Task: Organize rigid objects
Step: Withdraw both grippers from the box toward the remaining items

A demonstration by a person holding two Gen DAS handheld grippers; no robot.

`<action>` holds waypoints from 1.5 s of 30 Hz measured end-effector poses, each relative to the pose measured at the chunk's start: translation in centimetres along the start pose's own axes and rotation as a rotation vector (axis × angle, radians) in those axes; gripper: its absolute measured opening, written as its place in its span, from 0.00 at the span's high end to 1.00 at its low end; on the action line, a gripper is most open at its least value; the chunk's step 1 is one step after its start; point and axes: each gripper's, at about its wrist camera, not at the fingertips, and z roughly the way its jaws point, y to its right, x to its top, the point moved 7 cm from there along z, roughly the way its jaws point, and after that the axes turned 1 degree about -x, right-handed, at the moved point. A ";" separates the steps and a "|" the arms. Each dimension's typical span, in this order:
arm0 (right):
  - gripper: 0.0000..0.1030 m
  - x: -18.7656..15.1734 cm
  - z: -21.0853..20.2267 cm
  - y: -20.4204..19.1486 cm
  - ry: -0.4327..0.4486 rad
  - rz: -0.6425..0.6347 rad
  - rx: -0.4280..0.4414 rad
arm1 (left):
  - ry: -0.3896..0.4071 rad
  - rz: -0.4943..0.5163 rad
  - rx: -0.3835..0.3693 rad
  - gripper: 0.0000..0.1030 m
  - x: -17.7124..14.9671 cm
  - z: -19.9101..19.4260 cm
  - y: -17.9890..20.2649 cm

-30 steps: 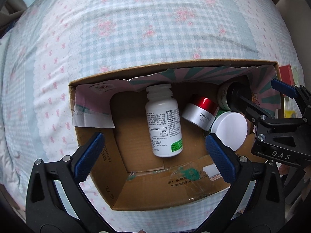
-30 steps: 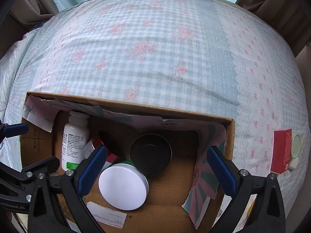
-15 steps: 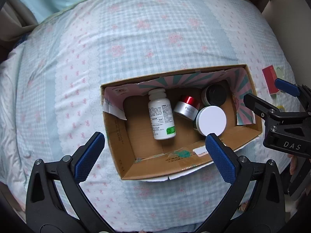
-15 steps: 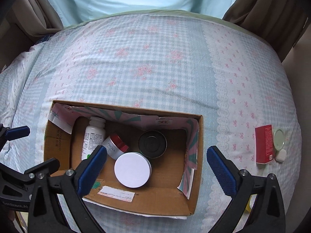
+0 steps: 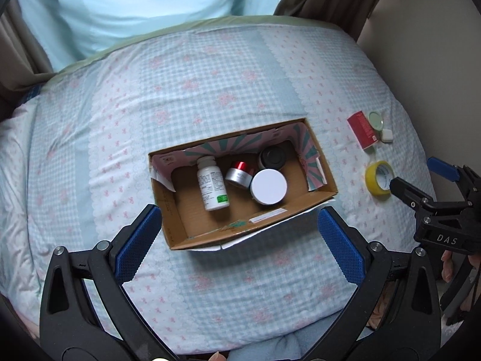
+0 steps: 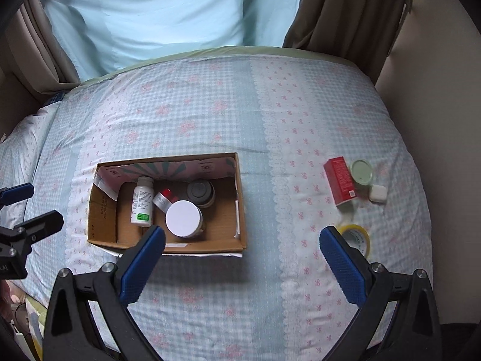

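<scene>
Left hand-held gripper (image 5: 237, 236) and right hand-held gripper (image 6: 240, 258) both wide open, empty, cardboard box (image 6: 102, 210) holding white bottle (image 6: 142, 201), jars

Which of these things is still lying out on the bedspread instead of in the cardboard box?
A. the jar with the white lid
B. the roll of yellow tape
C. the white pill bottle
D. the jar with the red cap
B: the roll of yellow tape lies on the bedspread to the right of the cardboard box, while the bottle and both jars sit inside the box.
</scene>
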 end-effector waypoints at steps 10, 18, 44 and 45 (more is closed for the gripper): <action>0.01 -5.1 -4.0 9.0 0.006 0.157 -0.079 | 0.014 0.012 -0.119 0.00 1.6 -0.7 7.9; 0.01 -7.3 -3.2 17.3 -0.026 0.219 -0.090 | -0.018 0.016 -0.124 0.00 3.6 1.6 15.0; 0.04 -6.1 14.9 28.2 -0.182 0.126 -0.034 | -0.319 -0.013 -0.058 0.00 10.8 27.8 34.1; 0.06 -6.1 15.6 28.1 -0.188 0.117 -0.036 | -0.330 -0.004 -0.046 0.00 10.8 28.9 34.4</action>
